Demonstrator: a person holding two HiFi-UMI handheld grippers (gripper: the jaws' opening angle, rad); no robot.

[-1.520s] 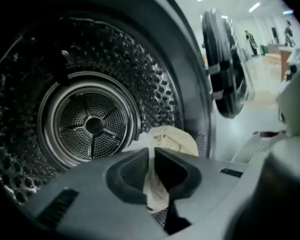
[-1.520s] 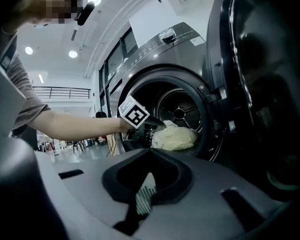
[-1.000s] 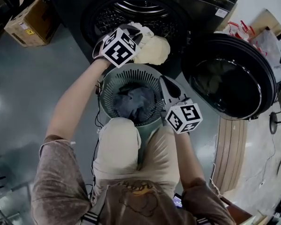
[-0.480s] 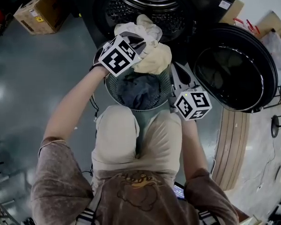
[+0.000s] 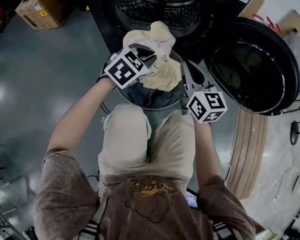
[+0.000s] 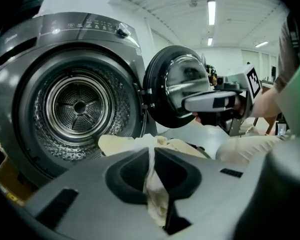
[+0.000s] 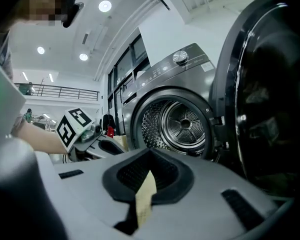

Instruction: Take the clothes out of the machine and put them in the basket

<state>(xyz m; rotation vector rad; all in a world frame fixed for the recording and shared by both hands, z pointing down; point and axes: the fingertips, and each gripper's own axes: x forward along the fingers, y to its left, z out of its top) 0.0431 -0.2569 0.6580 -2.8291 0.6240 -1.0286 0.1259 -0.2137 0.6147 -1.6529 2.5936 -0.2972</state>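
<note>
Left gripper [image 5: 154, 53] now lowered over basket [image 5: 176, 95], clamped on cream cloth [image 5: 162, 74], right gripper [image 5: 186, 65] closed

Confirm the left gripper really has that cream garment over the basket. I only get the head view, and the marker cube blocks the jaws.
Observer: Yes. The left gripper view shows the left gripper shut on the cream garment, with a fold pinched between the jaws.
Operator: Anything left in the drum?
Observer: The drum shows only bare metal in both gripper views. Its lowest front part is hidden behind the garment and the gripper bodies.
</note>
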